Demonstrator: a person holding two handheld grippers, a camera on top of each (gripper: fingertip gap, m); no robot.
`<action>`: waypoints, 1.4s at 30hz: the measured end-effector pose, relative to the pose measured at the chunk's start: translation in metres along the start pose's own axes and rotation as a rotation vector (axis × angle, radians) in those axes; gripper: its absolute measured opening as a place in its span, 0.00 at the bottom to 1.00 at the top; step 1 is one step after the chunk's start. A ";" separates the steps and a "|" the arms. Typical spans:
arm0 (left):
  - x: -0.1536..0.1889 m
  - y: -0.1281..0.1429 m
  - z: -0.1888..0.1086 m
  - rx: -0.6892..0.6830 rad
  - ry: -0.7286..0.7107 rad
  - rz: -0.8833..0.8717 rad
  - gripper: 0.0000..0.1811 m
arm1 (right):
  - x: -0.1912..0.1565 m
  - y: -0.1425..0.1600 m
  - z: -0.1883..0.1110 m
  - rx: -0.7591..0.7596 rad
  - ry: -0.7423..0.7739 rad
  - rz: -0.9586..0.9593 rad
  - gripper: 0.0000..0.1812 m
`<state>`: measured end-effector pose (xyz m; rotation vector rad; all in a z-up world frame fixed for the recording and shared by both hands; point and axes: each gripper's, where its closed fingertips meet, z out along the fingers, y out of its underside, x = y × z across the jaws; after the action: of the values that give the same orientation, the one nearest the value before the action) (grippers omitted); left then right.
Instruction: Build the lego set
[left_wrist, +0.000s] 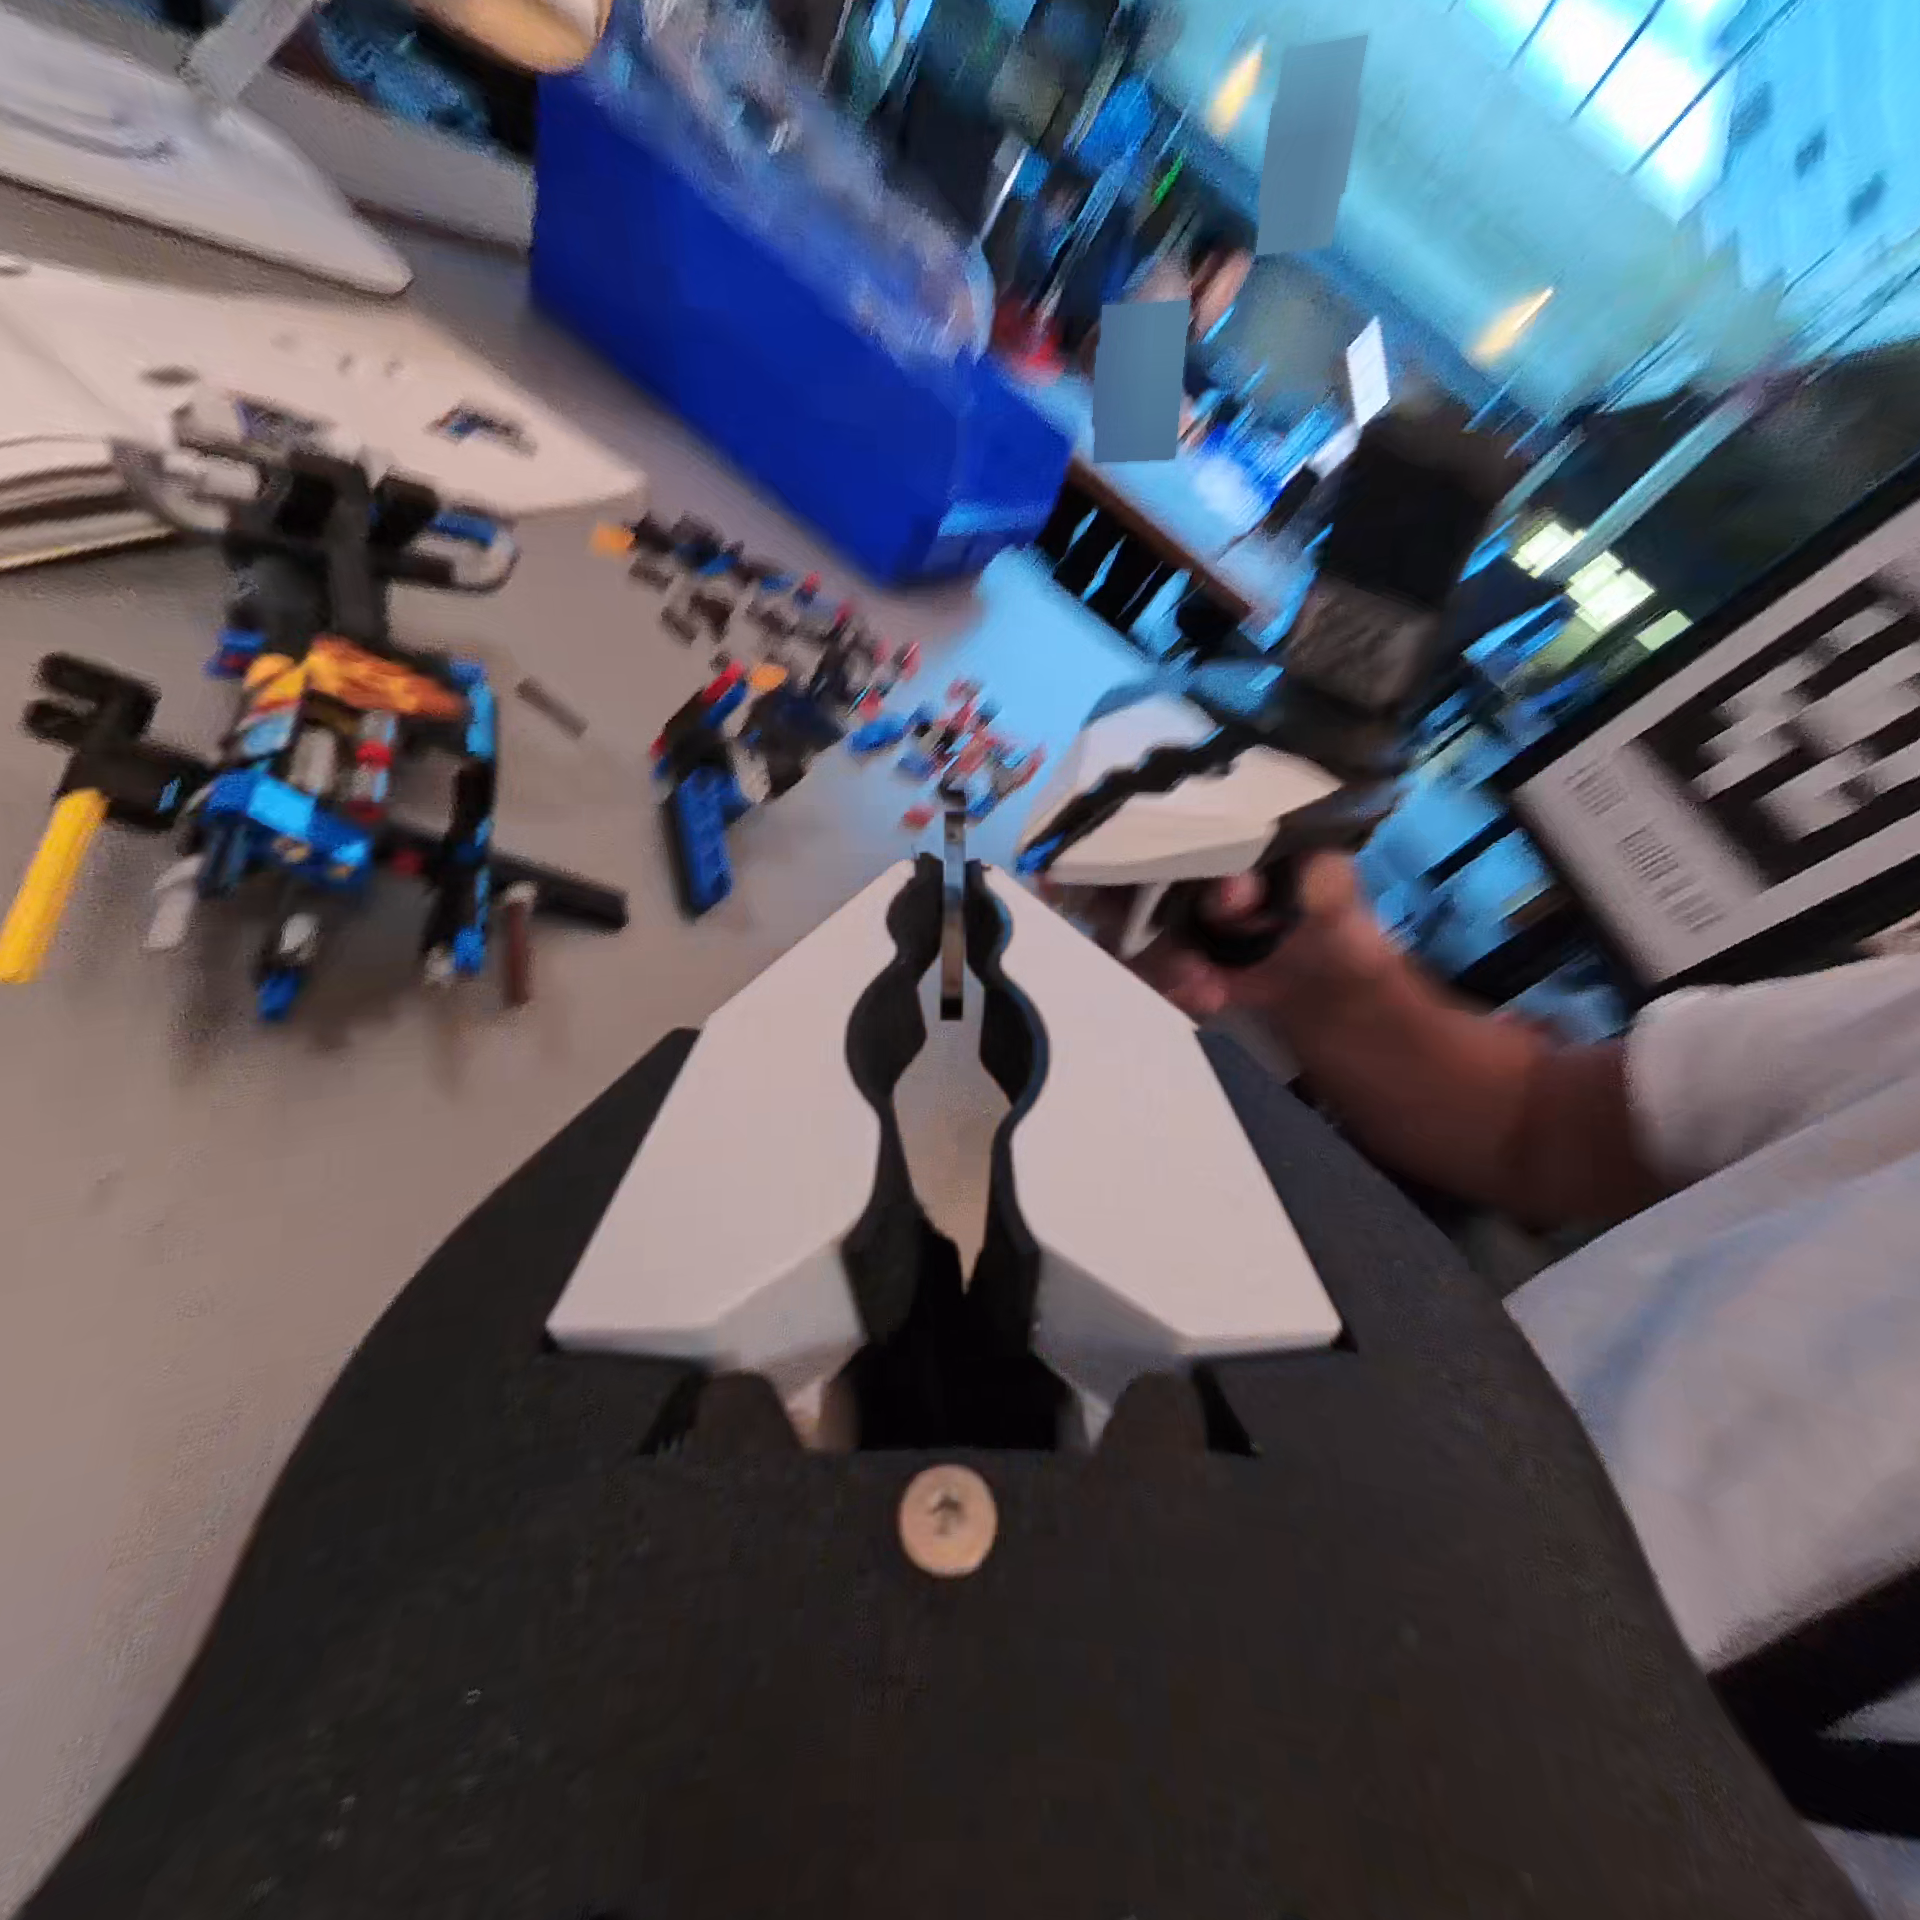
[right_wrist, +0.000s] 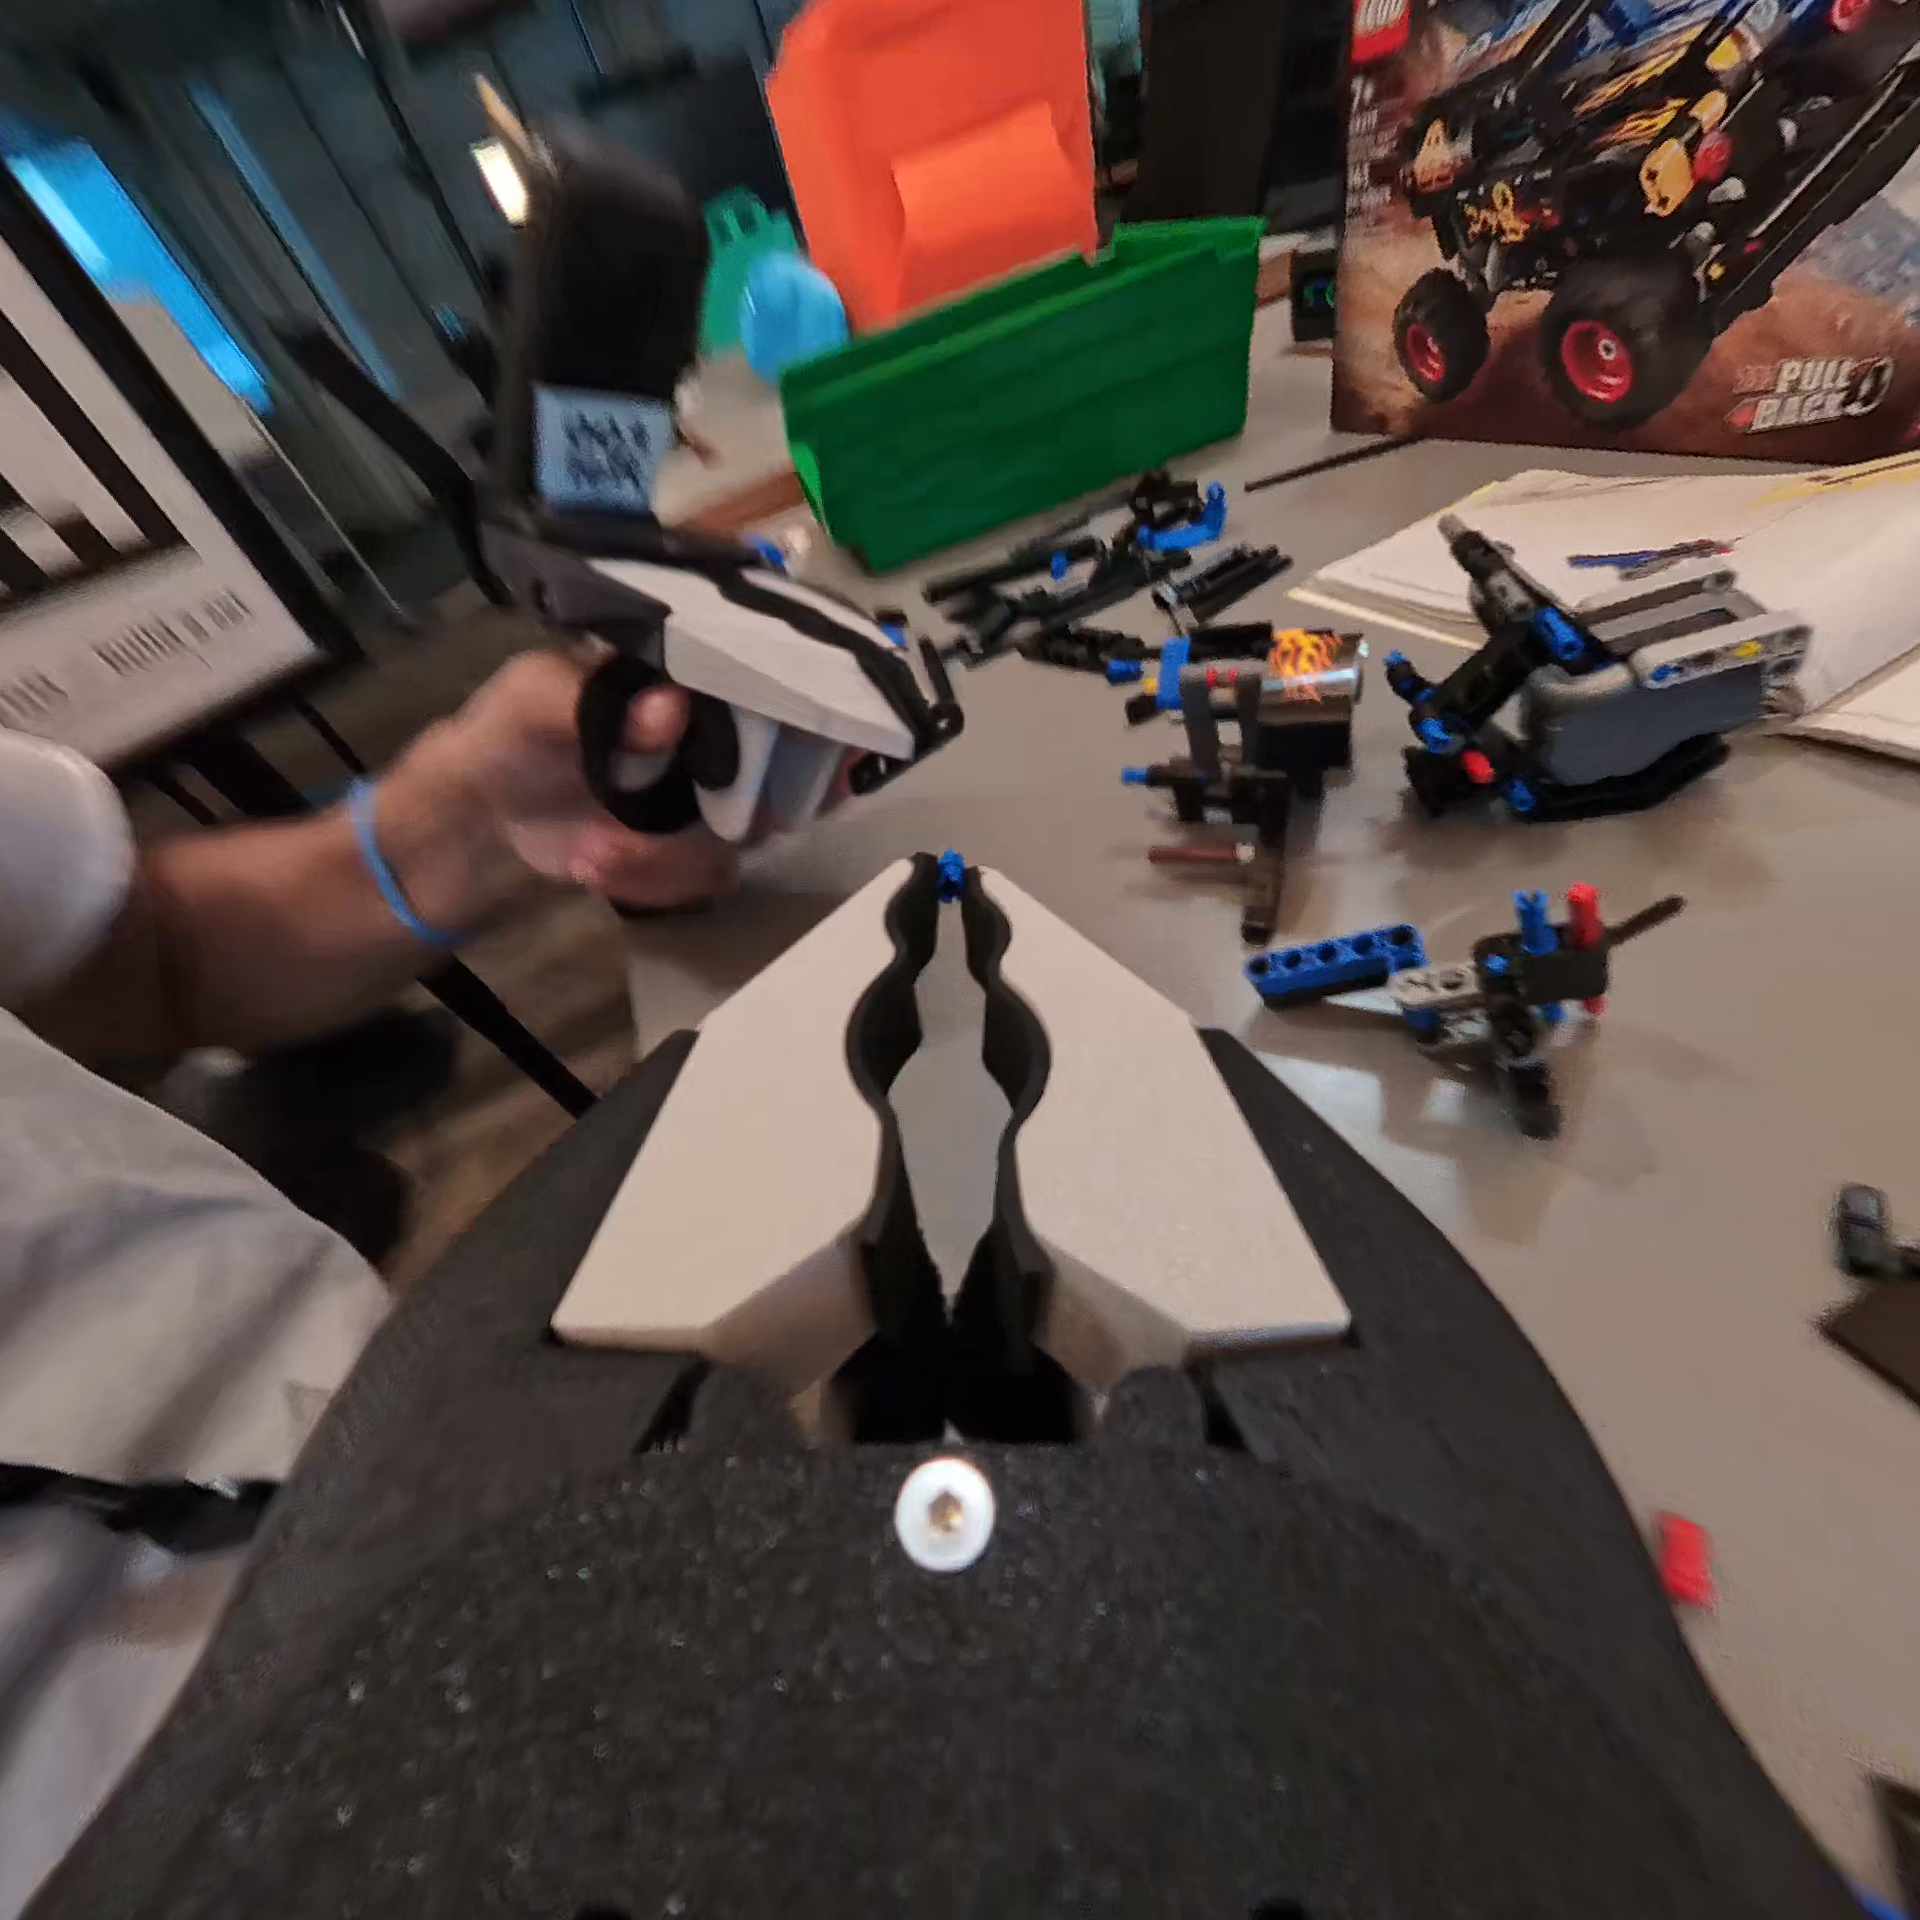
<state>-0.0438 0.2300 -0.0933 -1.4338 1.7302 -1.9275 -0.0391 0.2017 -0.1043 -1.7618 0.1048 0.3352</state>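
Here the left tongs (left_wrist: 951, 868) pinch a thin grey strip (left_wrist: 953, 914) upright between their tips, and the right tongs (right_wrist: 948, 871) clamp a small blue pin (right_wrist: 948, 873). Both hang above the grey worktop (right_wrist: 1662, 1195). The part-built truck (left_wrist: 332, 769) lies beyond the left tongs, loose pieces (left_wrist: 810, 686) just beside it; the box (right_wrist: 1621, 229) stands at the far edge.
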 end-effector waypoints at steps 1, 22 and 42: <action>0.007 -0.011 -0.001 0.064 0.065 -0.039 0.01 | -0.002 -0.008 0.002 0.044 -0.032 0.068 0.02; 0.005 -0.018 0.026 0.190 -0.180 0.309 0.01 | 0.010 -0.037 0.006 0.204 0.108 0.151 0.02; 0.017 -0.019 0.026 0.216 -0.280 0.575 0.01 | 0.003 -0.043 -0.004 0.167 0.282 -0.201 0.02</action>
<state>-0.0250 0.2063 -0.0718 -0.9377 1.5288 -1.4727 -0.0245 0.2080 -0.0639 -1.6287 0.1508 -0.0678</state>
